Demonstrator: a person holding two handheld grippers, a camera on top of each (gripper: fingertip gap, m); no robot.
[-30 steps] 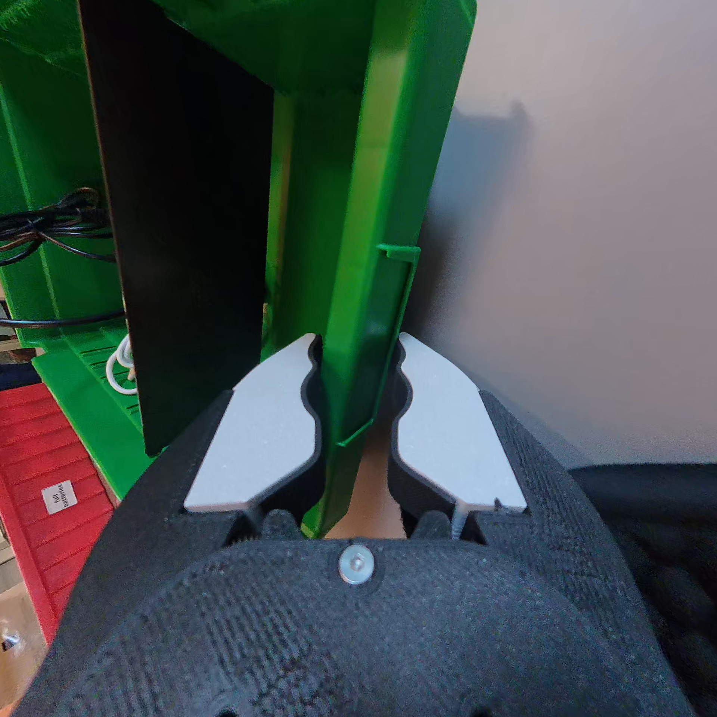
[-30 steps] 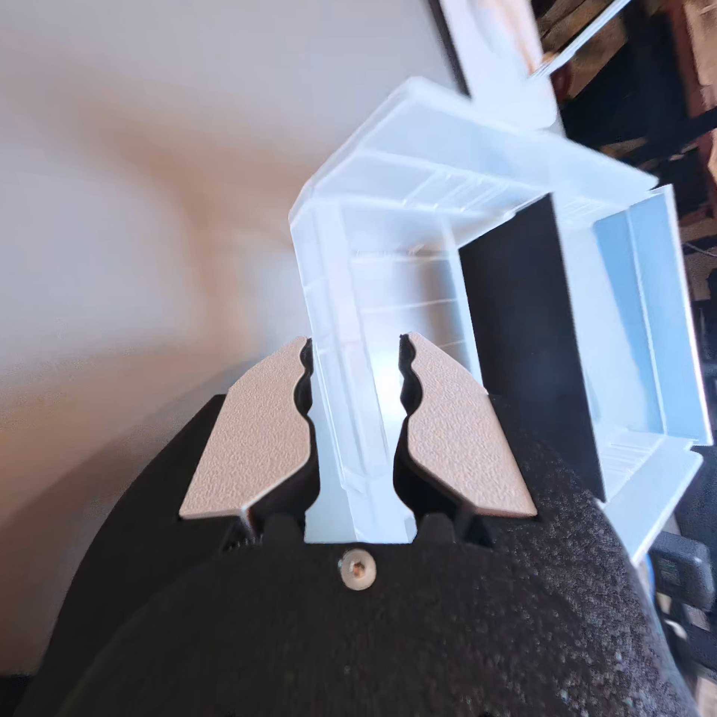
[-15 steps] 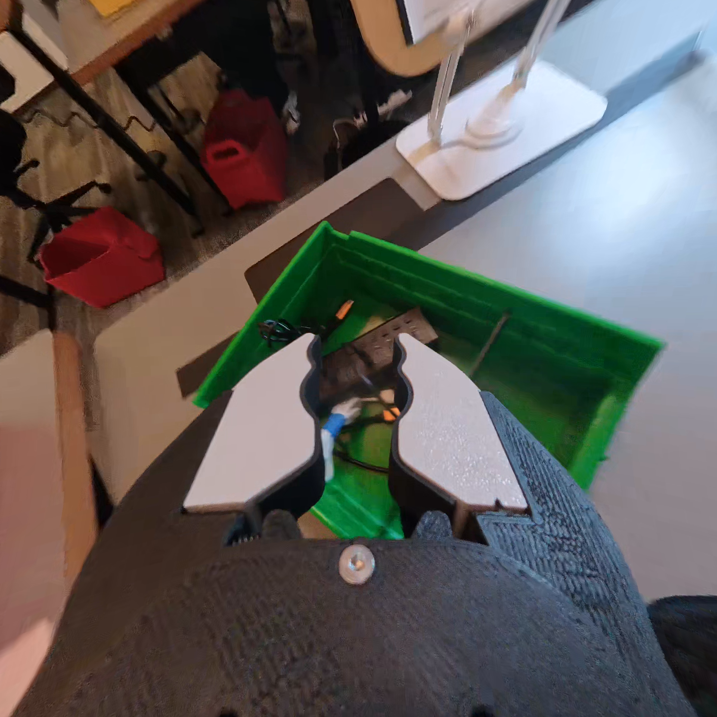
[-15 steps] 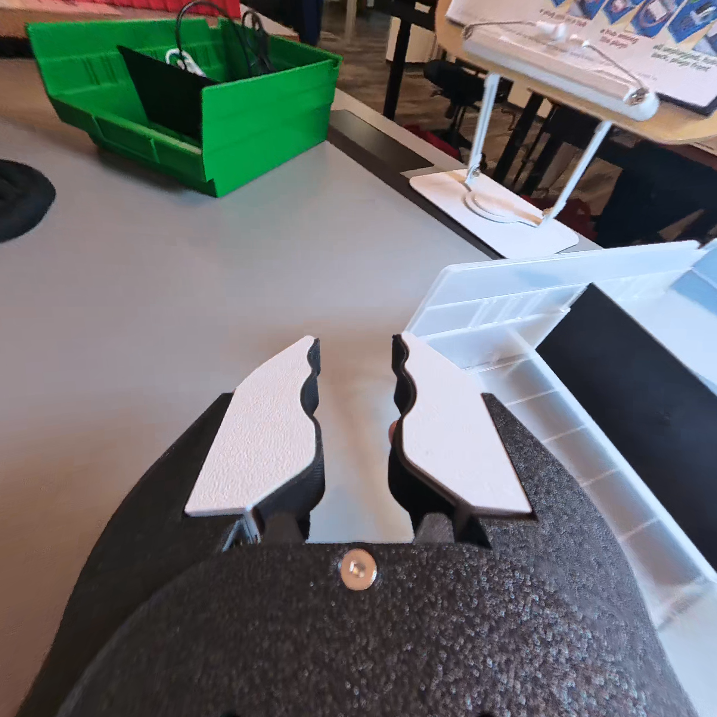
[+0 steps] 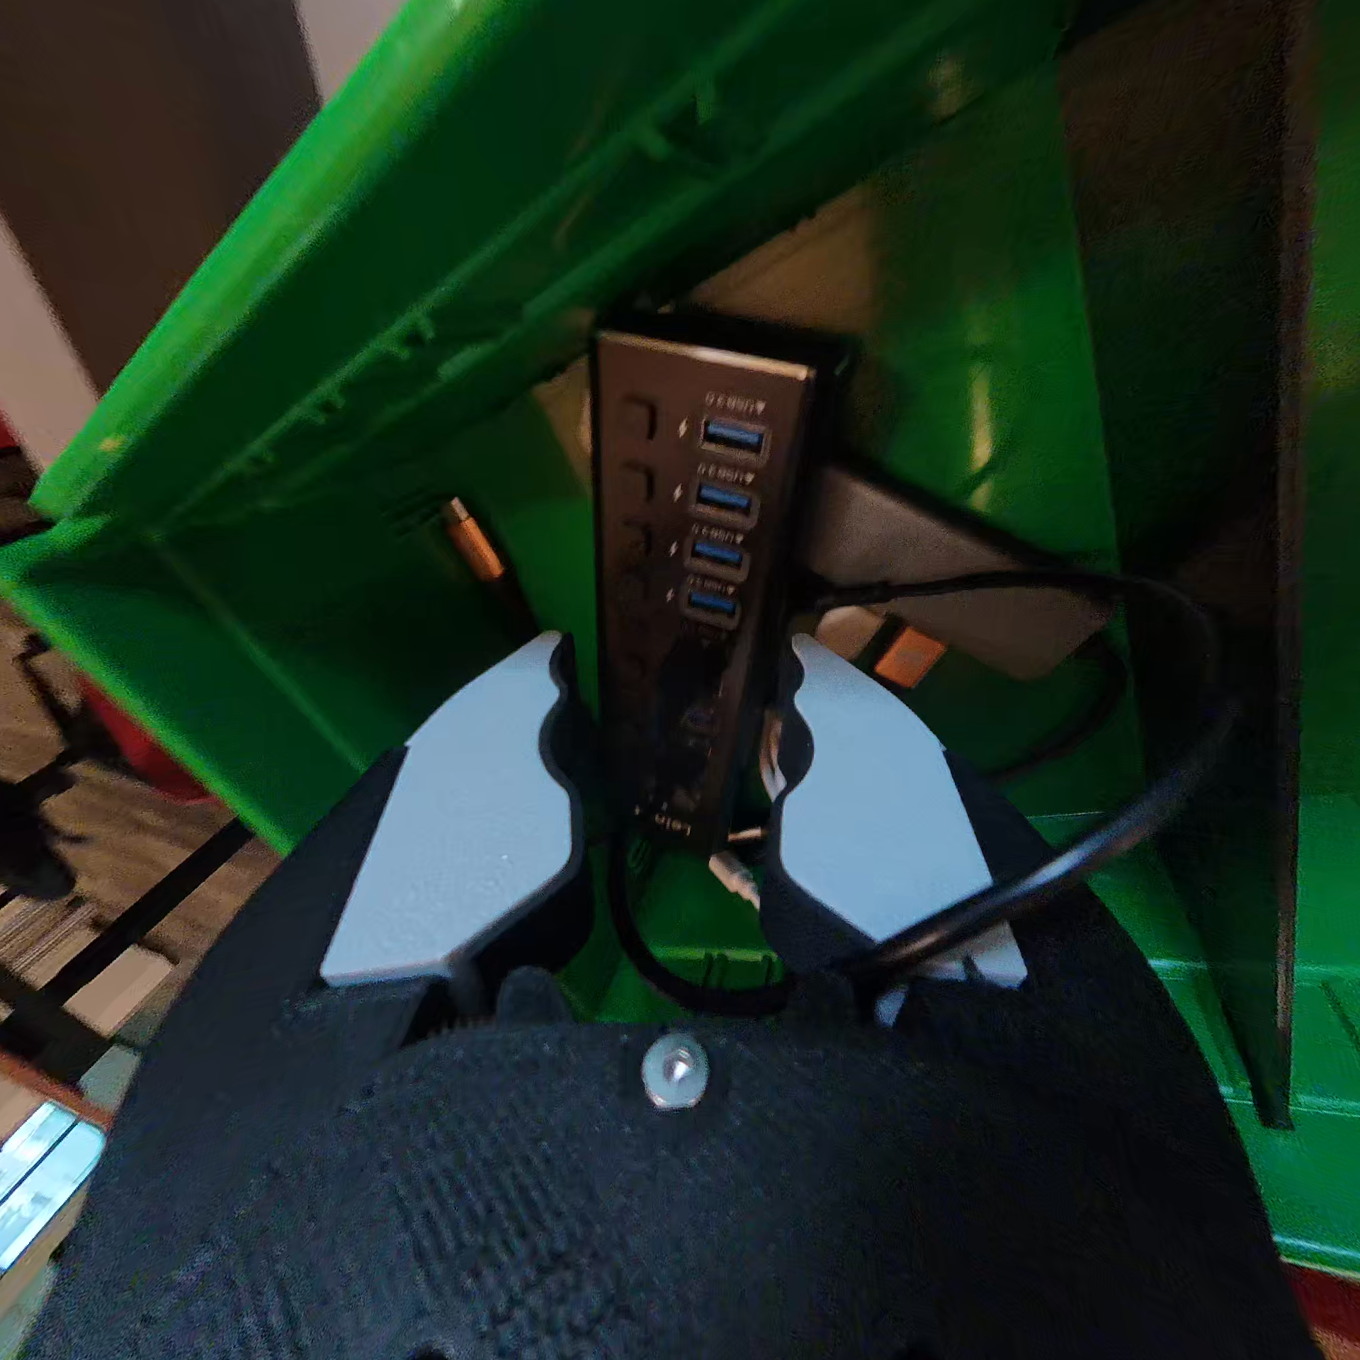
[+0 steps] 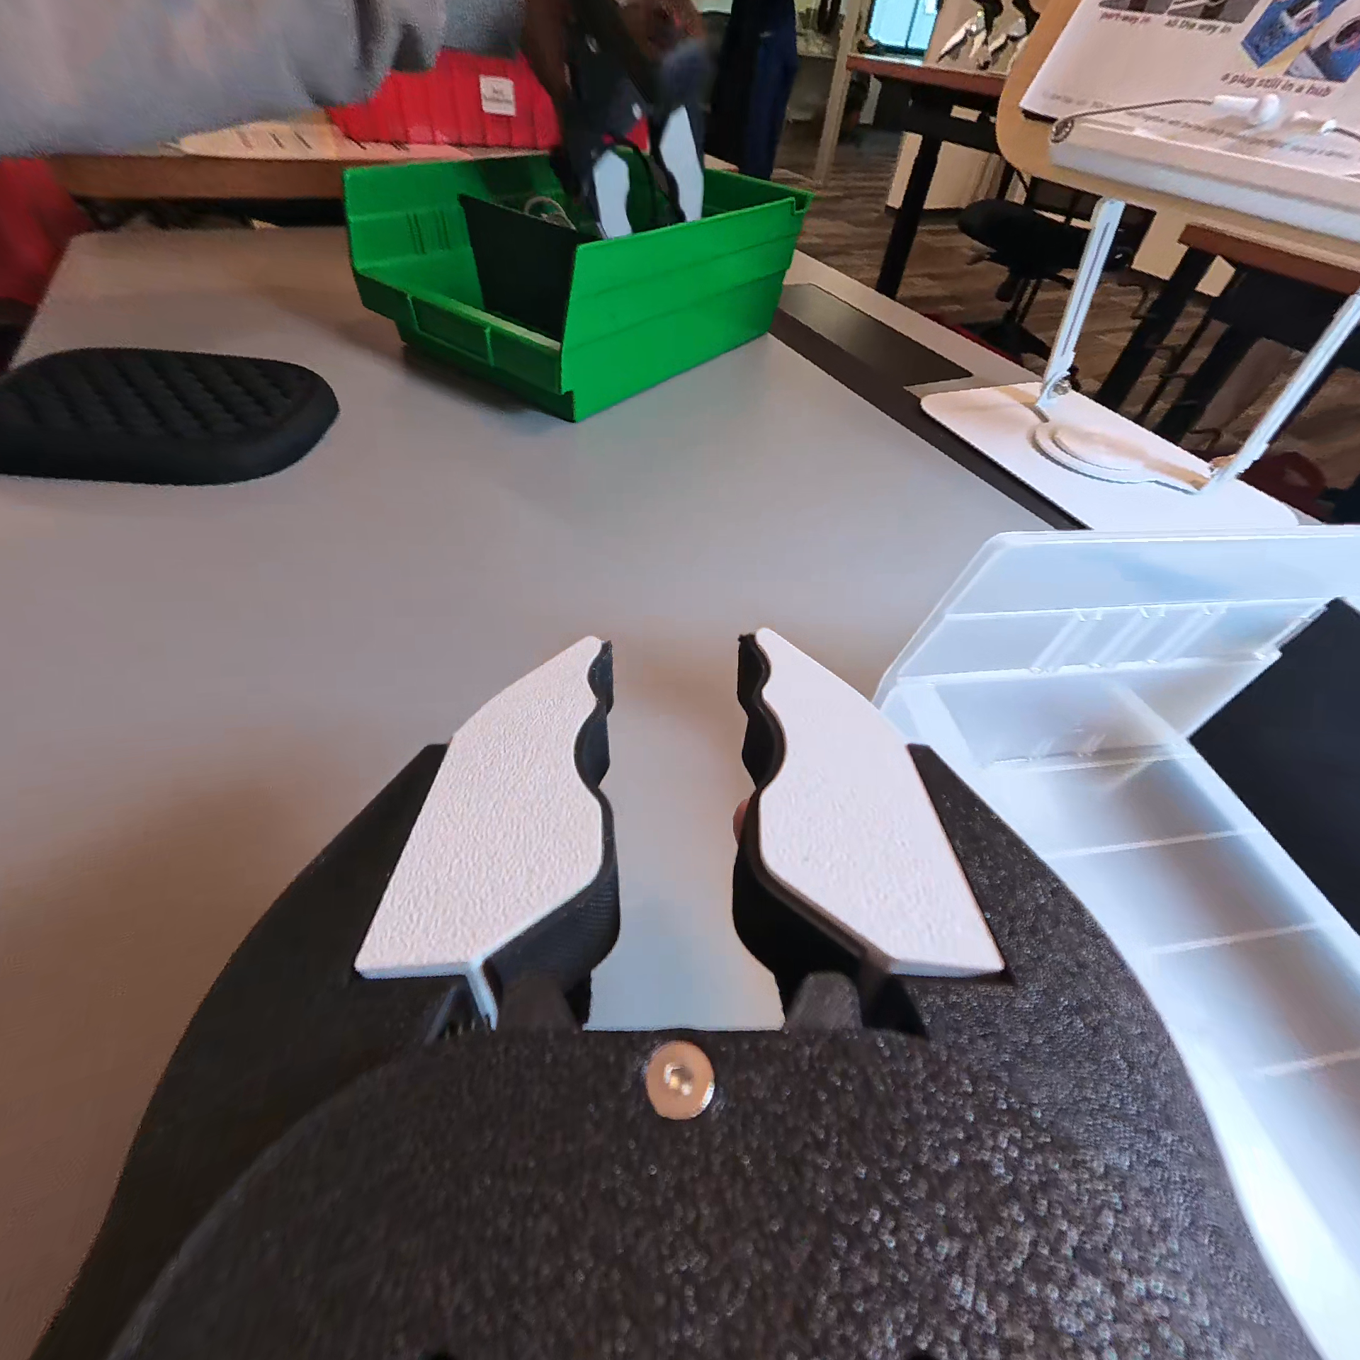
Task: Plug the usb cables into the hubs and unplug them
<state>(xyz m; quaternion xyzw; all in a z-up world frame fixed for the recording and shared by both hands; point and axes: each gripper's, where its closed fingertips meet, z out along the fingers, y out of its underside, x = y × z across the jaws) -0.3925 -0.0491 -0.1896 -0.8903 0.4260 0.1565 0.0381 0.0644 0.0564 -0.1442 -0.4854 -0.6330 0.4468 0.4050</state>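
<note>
In the left wrist view my left gripper (image 5: 677, 644) is open inside the green bin (image 5: 368, 331). Its two fingers stand on either side of the lower end of a black USB hub (image 5: 692, 515) with several blue ports. I cannot tell if the fingers touch it. A black cable (image 5: 1148, 736) loops over my right finger. Orange-tipped plugs lie left (image 5: 475, 544) and right (image 5: 909, 655) of the hub. My right gripper (image 6: 673, 640) is open and empty above the grey table (image 6: 368, 589). The right wrist view shows the left gripper (image 6: 647, 176) dipped in the green bin (image 6: 662, 309).
A black divider (image 5: 1288, 515) stands in the green bin to the right of the hub. A clear plastic bin (image 6: 1104, 662) with a black divider sits right beside my right gripper. A black pad (image 6: 147, 412) lies at the far left. A white stand base (image 6: 1089, 449) is at the table's right edge. The left gripper's tips are roughly 45 cm from the right gripper's.
Both grippers let go of the bin walls they straddled a second ago. My left gripper has dropped from above the green bin down around the hub. My right gripper has hardly moved in the last half second.
</note>
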